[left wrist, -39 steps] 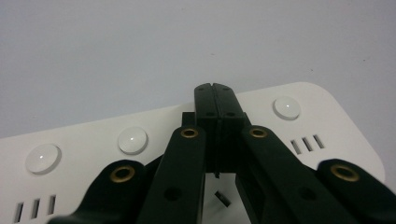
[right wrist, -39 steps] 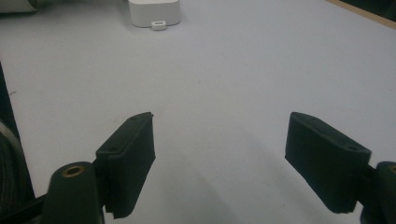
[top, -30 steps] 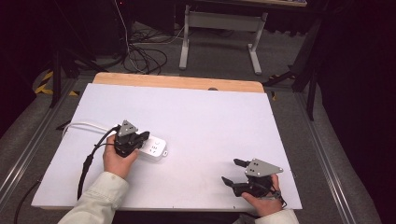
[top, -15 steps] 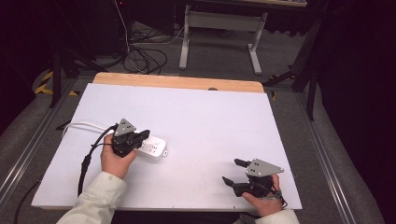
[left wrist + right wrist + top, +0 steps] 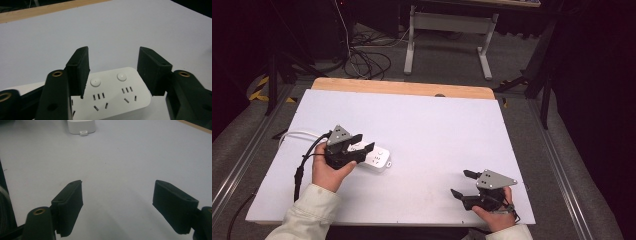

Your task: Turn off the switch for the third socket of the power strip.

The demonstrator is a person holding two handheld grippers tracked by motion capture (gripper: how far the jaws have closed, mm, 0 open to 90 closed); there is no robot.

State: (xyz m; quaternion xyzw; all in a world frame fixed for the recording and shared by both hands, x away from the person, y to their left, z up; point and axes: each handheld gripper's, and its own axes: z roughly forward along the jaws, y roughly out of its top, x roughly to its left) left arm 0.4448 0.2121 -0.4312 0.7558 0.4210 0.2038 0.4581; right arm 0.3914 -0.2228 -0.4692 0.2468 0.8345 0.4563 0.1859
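A white power strip (image 5: 378, 159) lies flat on the left part of the white table (image 5: 427, 130), its white cord (image 5: 294, 134) running off to the left. My left gripper (image 5: 362, 143) hovers over the strip's left end, open, with nothing between its jaws. In the left gripper view the strip (image 5: 112, 93) shows two round buttons and socket slots below the open left gripper (image 5: 112, 72). My right gripper (image 5: 460, 183) rests near the table's front right edge, open and holding nothing. From the right gripper view, the open right gripper (image 5: 117, 207) faces bare table, with the strip's end (image 5: 81, 126) far off.
The table's far edge is a wooden strip (image 5: 402, 88). A black cable (image 5: 302, 167) trails from the left gripper toward the front left. Beyond the table stand a metal desk frame (image 5: 447, 22) and loose floor cables (image 5: 367, 60).
The left gripper has drawn back slightly to the left, uncovering more of the power strip. The strip and the right gripper have stayed in place.
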